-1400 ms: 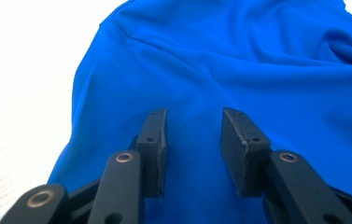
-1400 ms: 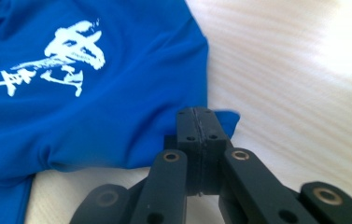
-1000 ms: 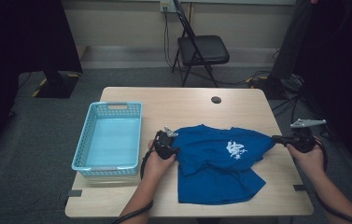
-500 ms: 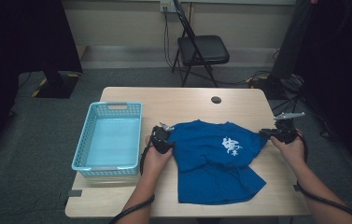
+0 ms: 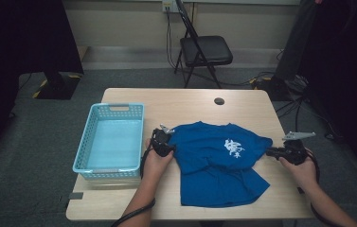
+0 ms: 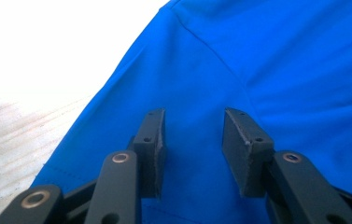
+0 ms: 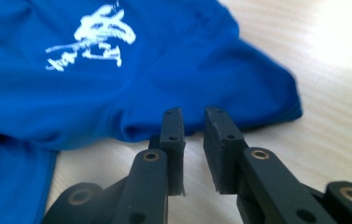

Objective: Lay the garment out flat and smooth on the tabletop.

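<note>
A blue T-shirt (image 5: 214, 161) with a white print (image 5: 233, 147) lies spread on the wooden table (image 5: 252, 113). My left gripper (image 5: 169, 142) rests at the shirt's left shoulder. In the left gripper view its jaws (image 6: 193, 116) stand apart over the blue cloth (image 6: 267, 65), not pinching it. My right gripper (image 5: 270, 152) sits just off the shirt's right sleeve. Its jaws (image 7: 193, 114) have just been closing a little. They keep a narrow gap with nothing in it, and the sleeve's hem (image 7: 239, 116) lies just ahead.
A light-blue plastic basket (image 5: 84, 168) stands at the table's left, close beside my left hand. A small dark round cap (image 5: 219, 100) is set in the far tabletop. A black folding chair (image 5: 204, 52) stands behind the table, with cables on the floor.
The right gripper let go of the stretched right sleeve and moved in toward the shirt, then down to the table. The sleeve now lies slack. The left gripper stayed put.
</note>
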### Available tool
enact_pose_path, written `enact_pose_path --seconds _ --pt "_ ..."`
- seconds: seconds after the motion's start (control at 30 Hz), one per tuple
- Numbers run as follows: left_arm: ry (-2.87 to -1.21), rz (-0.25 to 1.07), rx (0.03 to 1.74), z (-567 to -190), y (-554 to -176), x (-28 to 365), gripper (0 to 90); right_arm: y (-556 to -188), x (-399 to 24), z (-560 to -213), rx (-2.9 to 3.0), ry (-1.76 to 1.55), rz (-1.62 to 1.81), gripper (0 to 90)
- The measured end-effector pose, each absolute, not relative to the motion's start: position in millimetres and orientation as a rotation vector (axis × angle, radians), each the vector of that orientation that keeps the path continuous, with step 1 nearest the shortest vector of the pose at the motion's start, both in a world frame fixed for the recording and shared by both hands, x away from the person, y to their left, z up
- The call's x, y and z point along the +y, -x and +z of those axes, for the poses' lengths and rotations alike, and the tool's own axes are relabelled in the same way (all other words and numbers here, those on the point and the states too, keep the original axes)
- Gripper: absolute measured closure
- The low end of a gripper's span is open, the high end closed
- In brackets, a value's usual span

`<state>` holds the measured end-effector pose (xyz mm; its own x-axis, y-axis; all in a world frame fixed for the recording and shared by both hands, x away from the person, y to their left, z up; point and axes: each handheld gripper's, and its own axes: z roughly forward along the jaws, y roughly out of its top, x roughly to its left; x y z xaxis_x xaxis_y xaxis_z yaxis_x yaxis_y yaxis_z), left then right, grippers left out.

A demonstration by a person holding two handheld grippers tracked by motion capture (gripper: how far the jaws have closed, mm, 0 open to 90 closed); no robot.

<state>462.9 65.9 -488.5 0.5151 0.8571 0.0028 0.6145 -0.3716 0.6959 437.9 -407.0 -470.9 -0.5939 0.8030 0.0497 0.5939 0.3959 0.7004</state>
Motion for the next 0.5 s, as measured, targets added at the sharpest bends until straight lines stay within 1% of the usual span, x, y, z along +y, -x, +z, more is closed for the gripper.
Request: enact_pose_path --seconds 0.23,0.5 --pt "-2.112 0.478 1.189 -488 -462 66 59.3 -448 -402 -481 2.365 -1.269 1.017 72.3" --pt "-2.114 0.469 1.186 -489 -461 67 59.0 -456 -392 -481 2.353 -1.282 1.039 71.1"
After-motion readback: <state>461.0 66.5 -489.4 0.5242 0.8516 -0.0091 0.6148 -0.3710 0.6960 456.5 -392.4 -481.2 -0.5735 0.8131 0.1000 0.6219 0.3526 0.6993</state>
